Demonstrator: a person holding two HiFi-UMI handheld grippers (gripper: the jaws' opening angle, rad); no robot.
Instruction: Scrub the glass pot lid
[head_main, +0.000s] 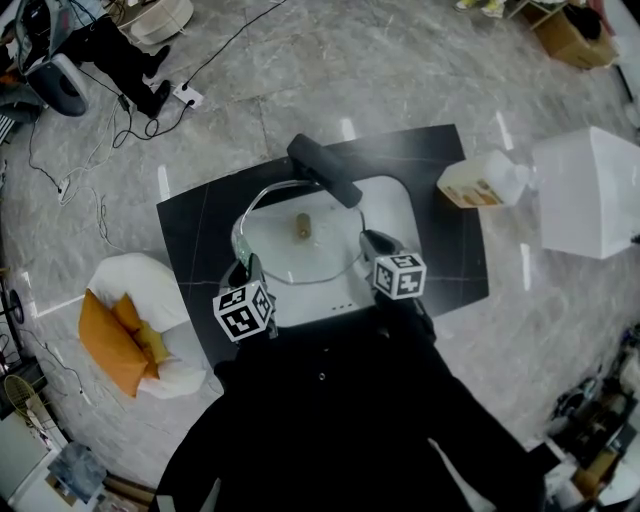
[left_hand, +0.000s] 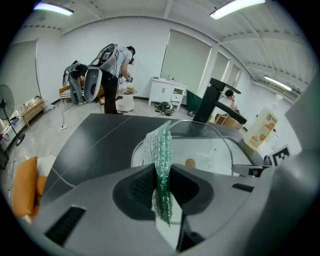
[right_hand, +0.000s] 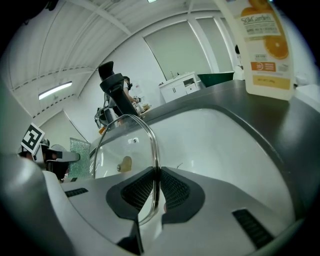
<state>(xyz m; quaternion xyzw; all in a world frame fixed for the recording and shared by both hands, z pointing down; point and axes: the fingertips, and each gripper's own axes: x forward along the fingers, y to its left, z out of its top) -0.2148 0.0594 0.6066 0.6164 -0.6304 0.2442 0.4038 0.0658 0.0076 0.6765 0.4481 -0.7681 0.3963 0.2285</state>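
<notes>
A round glass pot lid (head_main: 297, 240) with a steel rim and a tan knob (head_main: 303, 225) hangs over the white sink (head_main: 400, 215). My right gripper (right_hand: 156, 192) is shut on the lid's rim (right_hand: 154, 150), holding it on edge. Pinched in my left gripper (left_hand: 162, 187), which is shut, is a green and silver scrub cloth (left_hand: 160, 155); it stands up just left of the lid (left_hand: 210, 150). In the head view the left gripper (head_main: 245, 275) sits at the lid's near left and the right gripper (head_main: 378, 248) at its right.
A black faucet (head_main: 325, 170) reaches over the sink's back. A soap bottle (head_main: 483, 183) with an orange label lies on the dark counter (head_main: 190, 235) at right. A white box (head_main: 590, 190) stands beyond it. Cushions (head_main: 125, 335) and cables lie on the floor at left.
</notes>
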